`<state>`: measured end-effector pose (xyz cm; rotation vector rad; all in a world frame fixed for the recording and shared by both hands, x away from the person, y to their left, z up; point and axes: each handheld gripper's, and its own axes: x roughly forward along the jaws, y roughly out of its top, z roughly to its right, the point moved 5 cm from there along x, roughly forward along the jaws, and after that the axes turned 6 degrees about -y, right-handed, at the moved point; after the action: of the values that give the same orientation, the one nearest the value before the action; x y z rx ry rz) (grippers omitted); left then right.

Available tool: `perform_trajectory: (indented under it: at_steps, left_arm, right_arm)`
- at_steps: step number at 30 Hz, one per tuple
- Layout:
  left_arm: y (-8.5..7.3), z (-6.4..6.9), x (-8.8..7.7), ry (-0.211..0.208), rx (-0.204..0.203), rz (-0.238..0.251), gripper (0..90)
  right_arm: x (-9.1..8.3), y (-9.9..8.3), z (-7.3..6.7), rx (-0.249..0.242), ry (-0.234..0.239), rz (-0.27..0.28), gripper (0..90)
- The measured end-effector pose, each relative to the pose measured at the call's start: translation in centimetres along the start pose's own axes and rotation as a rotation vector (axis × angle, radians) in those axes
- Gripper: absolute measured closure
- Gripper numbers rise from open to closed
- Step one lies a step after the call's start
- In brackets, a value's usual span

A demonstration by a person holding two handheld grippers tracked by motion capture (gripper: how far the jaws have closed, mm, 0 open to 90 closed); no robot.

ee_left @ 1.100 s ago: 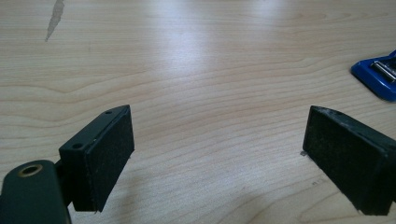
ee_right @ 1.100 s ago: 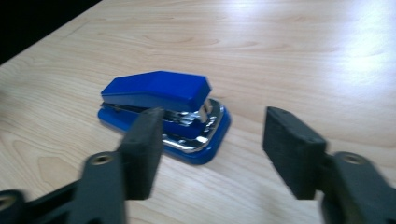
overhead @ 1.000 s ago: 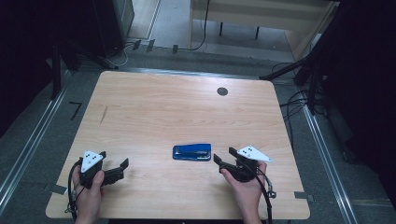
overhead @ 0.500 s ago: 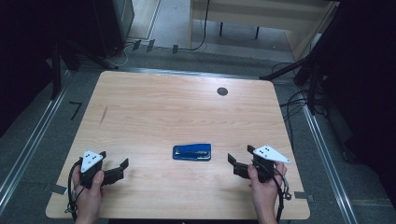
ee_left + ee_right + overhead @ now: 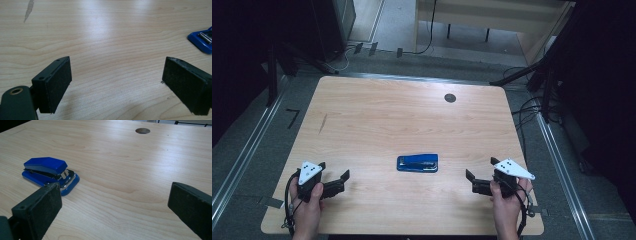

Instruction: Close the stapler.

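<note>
The small blue plastic stapler lies flat on the light wooden worktop, near the middle of its near half, between the two grippers and touching neither. The right gripper, to its right, has just been opening its fingers; they stand wide with nothing between them. The left gripper rests well apart at the near left, fingers wide and empty. I judge the placing is done, and little seems left.

the light wooden table had rounded corners, a small round cable hole near its far edge and a dark streak toward its left side. a blue stapler lay flat near the middle of its near half.
</note>
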<state>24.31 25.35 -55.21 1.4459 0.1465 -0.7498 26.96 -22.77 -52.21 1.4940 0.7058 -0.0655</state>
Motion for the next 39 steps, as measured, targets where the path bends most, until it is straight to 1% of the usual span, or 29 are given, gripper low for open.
perform_trajectory:
  at_steps: [5,14,20,28,39]
  left_arm:
    - [0.0,0.0,0.0,0.001,-0.001,0.0,9.4]
    - [0.0,0.0,0.0,0.001,-0.001,0.001,9.4]
    - [0.0,0.0,0.0,0.002,0.0,0.002,9.4]
    - [0.0,0.0,0.0,0.004,0.0,0.001,9.4]
    - [0.0,0.0,0.0,0.005,0.004,-0.001,9.4]
  right_arm:
    - [-0.5,-0.4,1.1,0.011,-0.025,-0.003,0.0]
    - [-1.4,-0.9,2.6,0.021,-0.054,-0.009,0.0]
    - [-2.0,-1.2,3.6,0.031,-0.066,-0.014,0.0]
    - [-2.9,-1.9,5.0,0.031,-0.089,-0.018,0.0]
    - [-4.0,-3.1,6.6,0.048,-0.113,-0.028,0.0]
